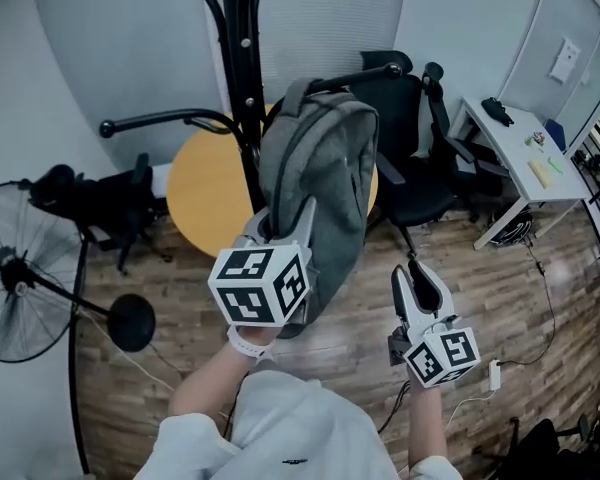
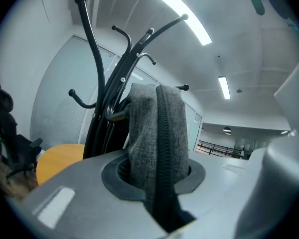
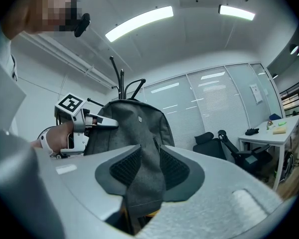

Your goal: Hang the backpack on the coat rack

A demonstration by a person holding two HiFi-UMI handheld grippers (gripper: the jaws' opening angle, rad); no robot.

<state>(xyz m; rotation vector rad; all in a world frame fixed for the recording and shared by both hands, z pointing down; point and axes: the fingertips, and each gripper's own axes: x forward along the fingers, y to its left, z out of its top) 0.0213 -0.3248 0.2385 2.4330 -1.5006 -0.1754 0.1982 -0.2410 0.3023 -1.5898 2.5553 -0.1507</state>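
Observation:
A grey backpack (image 1: 320, 168) hangs against the black coat rack (image 1: 242, 68), its top handle (image 1: 298, 90) up at the hook arm (image 1: 365, 73); whether the handle is over the hook I cannot tell. My left gripper (image 1: 280, 220) is shut on the backpack's lower side, with grey fabric and a black zipper (image 2: 164, 148) running up between its jaws. My right gripper (image 1: 417, 273) stands lower right, pointing toward the bag. In the right gripper view a grey strap (image 3: 145, 183) is pinched between its pads (image 3: 124, 166), with the backpack (image 3: 134, 128) beyond.
A round yellow table (image 1: 205, 193) stands behind the rack's pole. A black office chair (image 1: 420, 158) and a white desk (image 1: 520, 153) are at the right, and a standing fan (image 1: 20, 268) at the left. Cables and a charger (image 1: 495, 373) lie on the wood floor.

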